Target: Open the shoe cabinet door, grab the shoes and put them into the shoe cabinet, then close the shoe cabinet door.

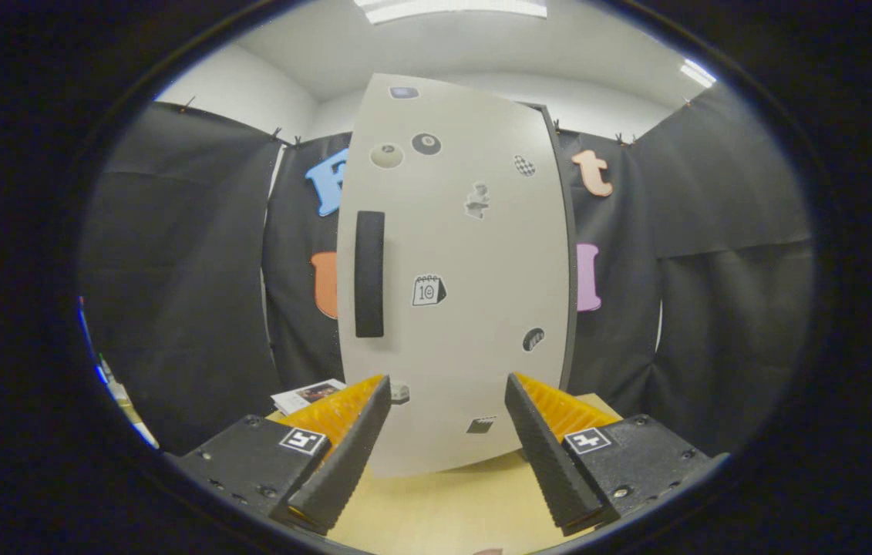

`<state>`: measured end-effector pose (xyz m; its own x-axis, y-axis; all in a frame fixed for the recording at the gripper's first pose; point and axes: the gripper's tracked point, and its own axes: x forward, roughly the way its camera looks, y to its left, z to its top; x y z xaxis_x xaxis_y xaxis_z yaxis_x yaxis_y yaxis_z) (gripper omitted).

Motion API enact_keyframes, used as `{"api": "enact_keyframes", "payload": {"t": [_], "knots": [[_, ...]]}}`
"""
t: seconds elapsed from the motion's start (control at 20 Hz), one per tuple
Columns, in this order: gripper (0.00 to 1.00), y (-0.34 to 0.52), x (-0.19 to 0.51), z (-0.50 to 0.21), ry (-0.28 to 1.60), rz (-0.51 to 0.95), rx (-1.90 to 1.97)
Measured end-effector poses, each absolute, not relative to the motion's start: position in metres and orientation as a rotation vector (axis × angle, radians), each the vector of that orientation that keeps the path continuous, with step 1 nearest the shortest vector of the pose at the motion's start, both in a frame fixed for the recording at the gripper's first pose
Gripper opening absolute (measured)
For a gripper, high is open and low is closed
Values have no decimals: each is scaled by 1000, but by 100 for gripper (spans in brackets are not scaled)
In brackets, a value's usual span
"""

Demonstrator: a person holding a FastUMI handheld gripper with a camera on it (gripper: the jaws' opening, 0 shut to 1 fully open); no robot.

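The claw (447, 385) hangs released, its two fingers spread wide with nothing between them, aimed square at the door (466, 254) of the shoe cabinet just ahead. The door stands flush and closed, its pale face dotted with small stickers, a dark upright handle (369, 274) set near its left edge, beyond and above the left finger. With the door closed, the cabinet's inside is hidden, and whether shoes already sit there cannot be told. The cabinet stands on a light wooden table (436, 501), close enough that the fingertips frame its lower panel; that head-on stance suits either a reach for the handle or a pull-back from a door just pushed to. So the scene fits a cabinet waiting to be opened as well as one closed again with the shoes inside. A booklet (308, 395) lies on the table beside the left finger. Black cloth (181, 277) walls the booth behind.
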<state>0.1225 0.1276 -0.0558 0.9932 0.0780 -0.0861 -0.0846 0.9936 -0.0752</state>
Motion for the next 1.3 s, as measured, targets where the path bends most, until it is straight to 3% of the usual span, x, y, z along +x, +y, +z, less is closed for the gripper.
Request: {"api": "enact_keyframes", "payload": {"t": [0.5,1.3], "knots": [[97,136,55,-53,30,138,-78],[98,134,35,-69,29,234,-107]]}}
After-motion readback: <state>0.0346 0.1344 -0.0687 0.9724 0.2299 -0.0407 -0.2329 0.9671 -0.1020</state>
